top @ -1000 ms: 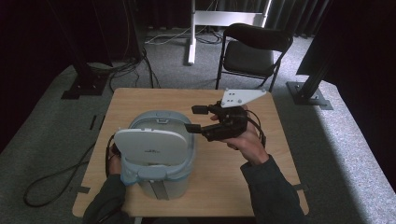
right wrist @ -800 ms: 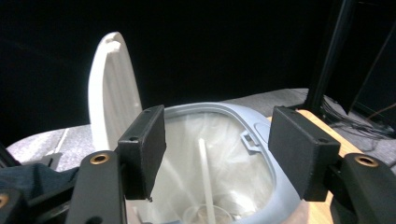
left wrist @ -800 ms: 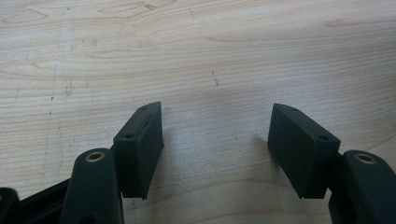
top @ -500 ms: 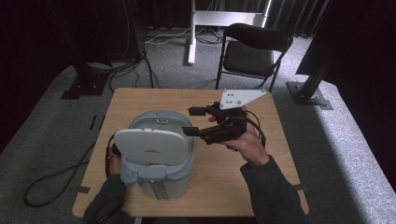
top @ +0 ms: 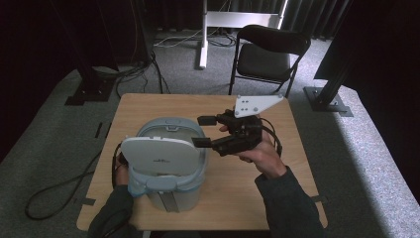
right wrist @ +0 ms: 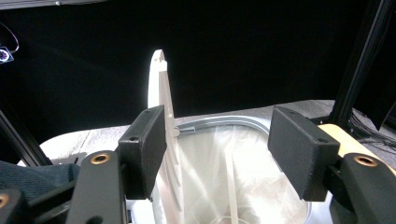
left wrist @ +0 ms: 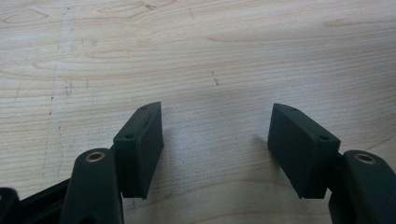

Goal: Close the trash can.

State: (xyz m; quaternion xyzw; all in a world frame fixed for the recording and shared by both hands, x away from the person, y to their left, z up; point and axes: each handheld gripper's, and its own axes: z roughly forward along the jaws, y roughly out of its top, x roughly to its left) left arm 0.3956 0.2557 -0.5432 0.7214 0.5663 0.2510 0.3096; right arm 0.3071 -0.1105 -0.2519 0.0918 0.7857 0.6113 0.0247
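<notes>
Bin (top: 168, 163), grey plastic with raised white lid (top: 161, 154), sits left of centre on your wooden counter (top: 297, 188), bare to its right. Your right claw (top: 205, 131) gapes empty at the bag-lined rim; left claw (left wrist: 217, 144) gapes over bare woodgrain.

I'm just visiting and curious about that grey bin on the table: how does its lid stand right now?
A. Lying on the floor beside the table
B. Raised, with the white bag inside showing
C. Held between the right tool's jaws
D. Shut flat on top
B: the lid stands up on edge beside the bin's open mouth, where the white bag lining shows, and the right tool is open with nothing pressed between its jaws.
</notes>
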